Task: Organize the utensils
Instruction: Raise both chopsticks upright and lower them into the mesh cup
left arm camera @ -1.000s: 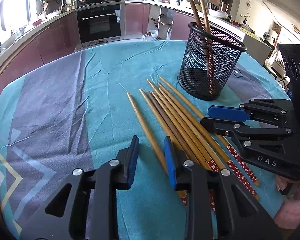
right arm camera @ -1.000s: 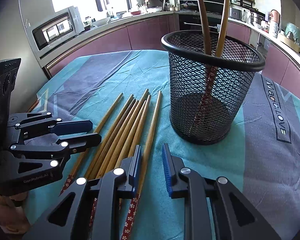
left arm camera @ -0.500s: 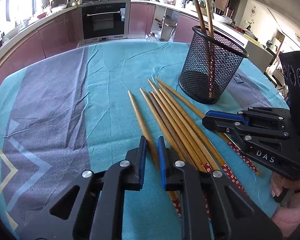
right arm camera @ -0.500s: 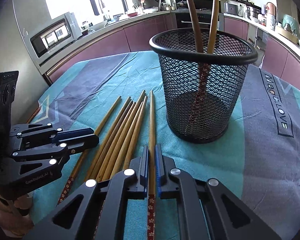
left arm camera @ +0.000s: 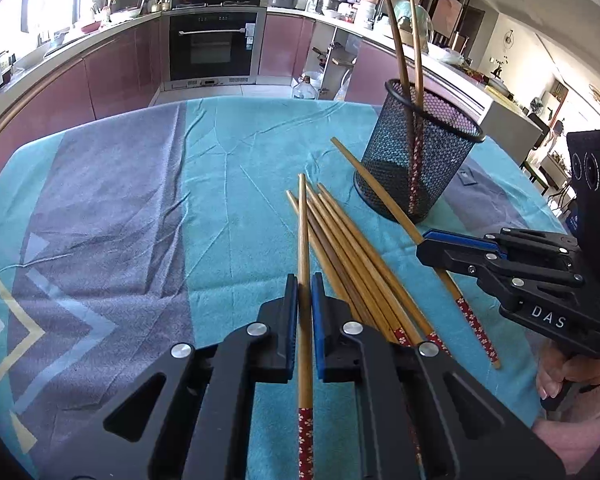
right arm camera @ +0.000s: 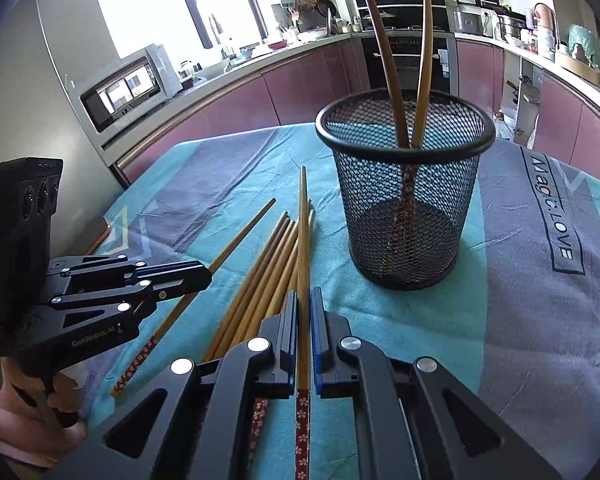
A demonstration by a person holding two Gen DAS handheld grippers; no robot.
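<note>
While clamped lengthwise, chopstick [right arm camera: 302, 240] tip points forward

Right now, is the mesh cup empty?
No, two chopsticks stand in the black mesh cup, leaning against its rim with their tips up in the right wrist view.

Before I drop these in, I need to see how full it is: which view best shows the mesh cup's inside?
The right wrist view: mesh cup is near, rim open, two chopsticks inside. The left wrist view shows it smaller and farther off.
</note>
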